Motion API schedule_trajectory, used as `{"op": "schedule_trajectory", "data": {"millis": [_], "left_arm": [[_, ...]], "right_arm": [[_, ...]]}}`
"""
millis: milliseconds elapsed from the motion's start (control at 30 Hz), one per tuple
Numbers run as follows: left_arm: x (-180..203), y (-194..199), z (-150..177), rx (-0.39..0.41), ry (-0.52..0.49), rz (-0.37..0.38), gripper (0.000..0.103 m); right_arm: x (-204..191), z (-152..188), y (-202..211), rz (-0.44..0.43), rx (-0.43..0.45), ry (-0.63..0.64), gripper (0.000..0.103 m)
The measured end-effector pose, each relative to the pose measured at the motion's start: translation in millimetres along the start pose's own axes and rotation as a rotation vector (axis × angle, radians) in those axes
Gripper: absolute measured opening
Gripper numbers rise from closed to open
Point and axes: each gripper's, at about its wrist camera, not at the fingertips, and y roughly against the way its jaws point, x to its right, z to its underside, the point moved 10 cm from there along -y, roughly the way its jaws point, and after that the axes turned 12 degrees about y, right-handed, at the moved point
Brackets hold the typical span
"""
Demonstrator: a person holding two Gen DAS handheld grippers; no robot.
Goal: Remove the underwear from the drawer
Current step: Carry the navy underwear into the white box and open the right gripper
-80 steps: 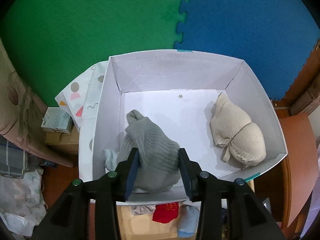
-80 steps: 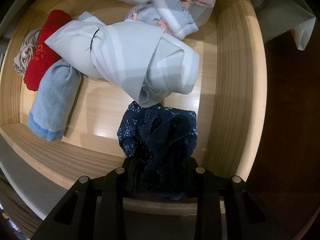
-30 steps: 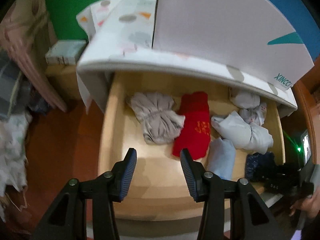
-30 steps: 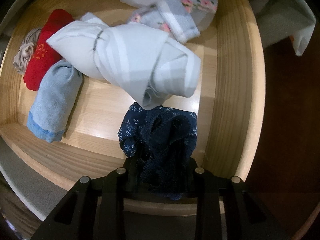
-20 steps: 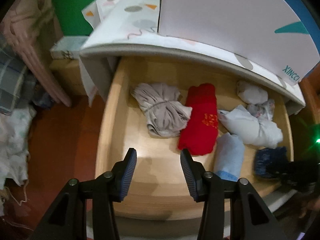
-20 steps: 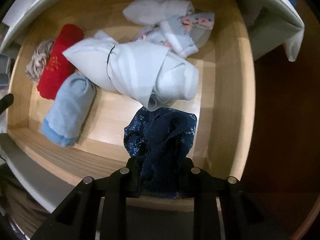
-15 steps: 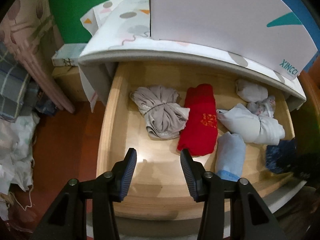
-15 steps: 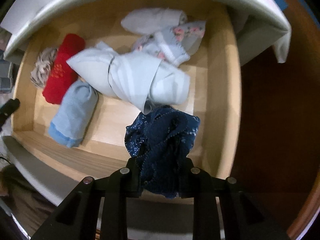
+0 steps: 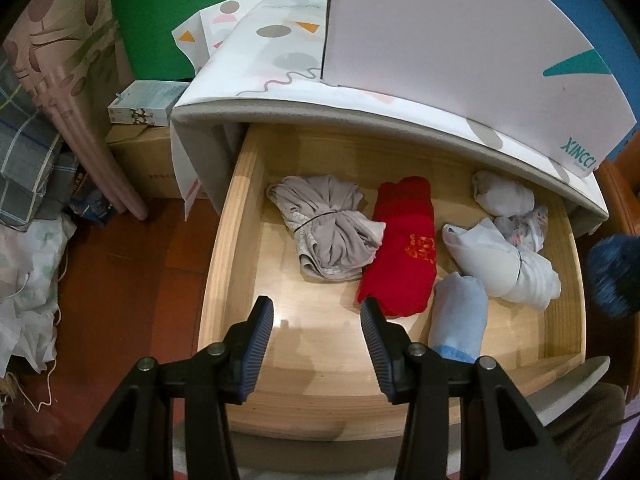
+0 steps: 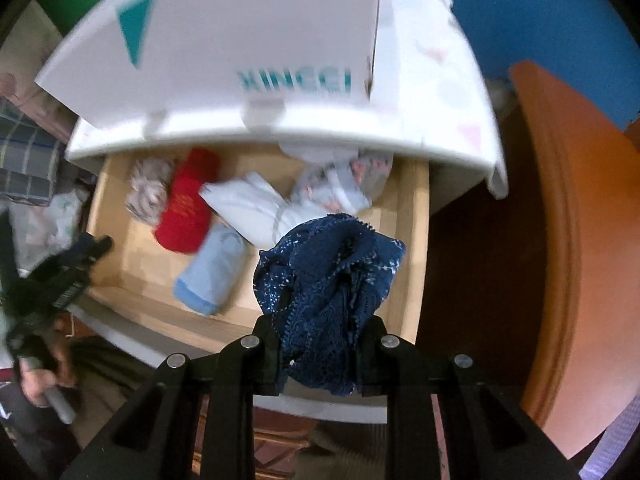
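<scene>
While clamped between the right tongs [image 10: 318, 354], hangs bunched and clear above the open pale wooden drawer [image 9: 224, 248]: the crumpled navy lace underwear [image 10: 328, 284], pinched low in its folds so the loose cloth droops around the fingers rather than slipping out; shows in the left view only as a blurred dark-blue lump [image 9: 614, 276] off the drawer's right edge. Left tongs [image 9: 316, 332] held apart and empty, poised over the bare front-left floor of the drawer, probably to line up on the next bundle. Left inside: a beige knotted bundle [image 9: 328, 228] touching a rolled red garment with gold print [image 9: 404, 246], a light-blue roll [image 9: 458, 320] just beside it toward the front, a white bundle tied with a dark band [image 9: 504, 266], and small floral-print pieces [image 9: 520, 228] at the back right. Above, on the patterned cloth-covered surface [image 9: 276, 56], stands a white cardboard box with teal lettering [image 9: 460, 48], a likely drop-off for the lifted piece, though only a guess. Several garments to go, so early-to-middle in the job.
</scene>
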Motion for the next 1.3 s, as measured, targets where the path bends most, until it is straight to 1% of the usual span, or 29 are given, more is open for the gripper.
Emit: {"op": "schedule_trajectory", "data": {"millis": [100, 167, 267, 400, 467, 567, 667, 833, 1033, 1067, 1100, 1167, 1300], "left_arm": [[0.0, 0.1, -0.1, -0.001, 0.001, 0.000, 0.046], [-0.4, 0.0, -0.5, 0.002, 0.001, -0.004, 0.046], [-0.1, 0.3, -0.7, 0.004, -0.002, -0.002, 0.046], [0.3, 0.5, -0.4, 0.001, 0.003, 0.002, 0.046], [-1.4, 0.6, -0.5, 0.002, 0.004, 0.001, 0.046], [-2.0, 0.3, -0.5, 0.002, 0.005, 0.000, 0.046], [-3.6, 0.2, -1.0, 0.003, 0.013, 0.003, 0.046], [-5.2, -0.6, -0.9, -0.001, 0.015, 0.003, 0.046], [-5.0, -1.4, -0.9, -0.006, 0.016, 0.007, 0.046], [-5.5, -1.0, -1.1, -0.004, 0.016, 0.008, 0.046], [-5.4, -0.7, -1.4, -0.001, 0.015, 0.006, 0.046], [-5.1, -0.9, -1.1, 0.000, 0.010, 0.003, 0.046], [-4.9, -1.8, -0.8, -0.003, 0.005, -0.003, 0.046]], "right_arm": [[-3.5, -21.2, 29.9, 0.012, 0.054, 0.019, 0.022], [-1.9, -39.7, 56.8, 0.009, 0.098, 0.025, 0.022], [-1.6, -70.9, 85.6, 0.022, 0.158, 0.033, 0.022], [-1.6, -111.6, 109.7, 0.043, 0.214, 0.033, 0.022], [-1.3, -133.3, 115.3, 0.060, 0.232, 0.035, 0.022], [-3.0, -159.6, 111.8, 0.070, 0.244, 0.040, 0.022], [-5.7, -176.9, 102.4, 0.065, 0.237, 0.041, 0.022], [-14.3, -195.7, 74.7, 0.064, 0.214, 0.050, 0.023], [-19.2, -204.8, 46.1, 0.063, 0.175, 0.040, 0.028], [-19.7, -205.0, 43.7, 0.062, 0.171, 0.040, 0.030], [-19.8, -205.3, 41.9, 0.065, 0.166, 0.041, 0.035], [-20.7, -204.5, 41.5, 0.068, 0.163, 0.046, 0.040], [-23.3, -198.4, 54.1, 0.060, 0.180, 0.063, 0.041]]}}
